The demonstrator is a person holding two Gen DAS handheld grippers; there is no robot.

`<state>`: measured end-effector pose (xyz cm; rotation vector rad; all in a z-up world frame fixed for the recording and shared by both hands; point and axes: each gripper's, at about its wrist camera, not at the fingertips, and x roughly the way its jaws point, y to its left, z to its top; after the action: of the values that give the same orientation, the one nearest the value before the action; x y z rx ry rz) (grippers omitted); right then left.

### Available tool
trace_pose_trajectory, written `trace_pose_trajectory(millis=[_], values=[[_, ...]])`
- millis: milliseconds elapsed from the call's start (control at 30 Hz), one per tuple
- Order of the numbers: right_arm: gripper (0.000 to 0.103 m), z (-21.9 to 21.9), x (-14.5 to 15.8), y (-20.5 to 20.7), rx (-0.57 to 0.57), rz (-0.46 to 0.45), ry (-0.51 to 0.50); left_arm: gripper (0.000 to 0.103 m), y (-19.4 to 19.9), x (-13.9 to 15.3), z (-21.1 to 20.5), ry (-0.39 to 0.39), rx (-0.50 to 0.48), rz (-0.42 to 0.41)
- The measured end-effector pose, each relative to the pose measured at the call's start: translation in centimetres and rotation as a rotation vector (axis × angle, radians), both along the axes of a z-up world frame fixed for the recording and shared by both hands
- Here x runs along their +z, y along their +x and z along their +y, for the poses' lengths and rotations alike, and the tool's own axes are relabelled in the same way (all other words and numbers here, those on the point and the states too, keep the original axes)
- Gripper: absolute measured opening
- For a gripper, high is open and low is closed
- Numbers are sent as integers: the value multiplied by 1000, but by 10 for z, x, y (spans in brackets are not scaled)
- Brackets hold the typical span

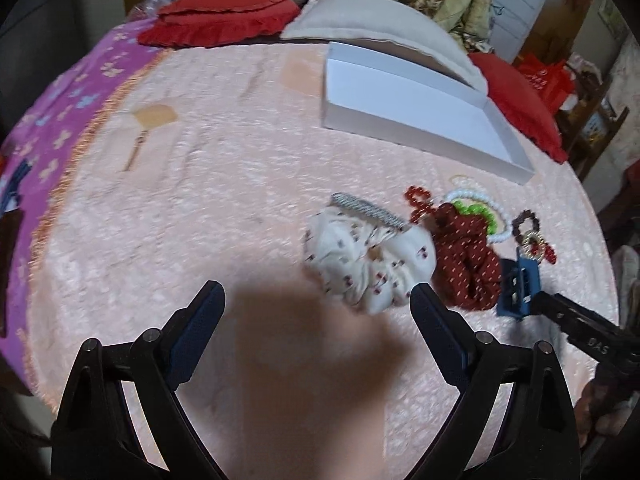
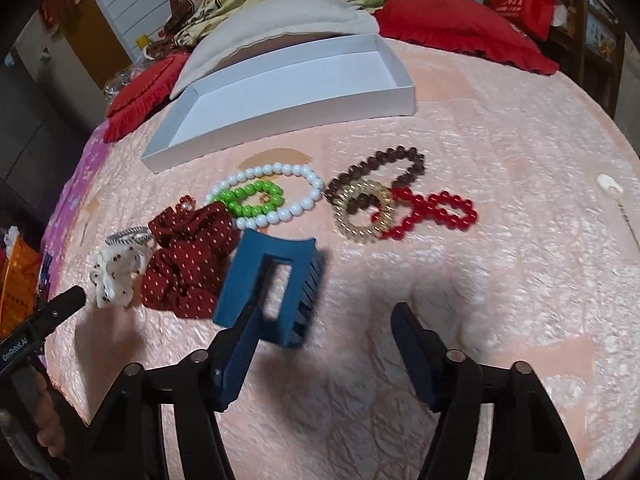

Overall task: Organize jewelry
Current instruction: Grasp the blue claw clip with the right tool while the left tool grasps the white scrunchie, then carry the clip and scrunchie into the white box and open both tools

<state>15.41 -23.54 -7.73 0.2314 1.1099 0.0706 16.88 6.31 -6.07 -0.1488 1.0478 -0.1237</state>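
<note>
My right gripper is wide open; the blue hair clip hangs on its left finger. Only that view shows my beads clearly. My left gripper, wide open, holds nothing beside the white scrunchie.

The white box far wall is partly hidden by a grey pillow; the blue hair claw is blurred.

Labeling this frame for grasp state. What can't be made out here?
- Left wrist view: beaded bracelets partly hidden behind the maroon scrunchie.
- Right wrist view: blue hair claw motion-blurred; whether the open right gripper touches it is unclear.
- Both views: white box interior partly hidden by its near wall.
</note>
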Motion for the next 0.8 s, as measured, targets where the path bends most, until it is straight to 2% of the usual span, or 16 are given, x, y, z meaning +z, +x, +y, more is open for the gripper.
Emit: trace_pose_trajectory(millis=[133, 333, 433, 467, 500, 533, 600, 633, 800], values=[[55, 3, -6, 10, 9, 15, 16, 93, 12, -8, -4, -21, -21, 6], [55, 3, -14, 22, -4, 26, 23, 69, 28, -28, -12, -74, -58, 87], [55, 3, -15, 25, -5, 22, 21, 42, 30, -31, -17, -82, -61, 95], [54, 2, -15, 25, -4, 21, 23, 18, 30, -32, -17, -89, -65, 102], [49, 3, -15, 25, -3, 17, 25, 12, 30, -33, -18, -104, -71, 119], [38, 3, -15, 25, 0, 15, 27, 12, 28, -32, -17, -108, -58, 115], [28, 2, -15, 24, 7, 7, 35, 11, 23, -27, -16, -91, -51, 98], [18, 3, -16, 25, 14, 4, 57, 11, 19, -23, -16, -80, -52, 90], [15, 8, -11, 18, 38, -18, 85, 11, -5, 2, -10, -38, -43, 43]])
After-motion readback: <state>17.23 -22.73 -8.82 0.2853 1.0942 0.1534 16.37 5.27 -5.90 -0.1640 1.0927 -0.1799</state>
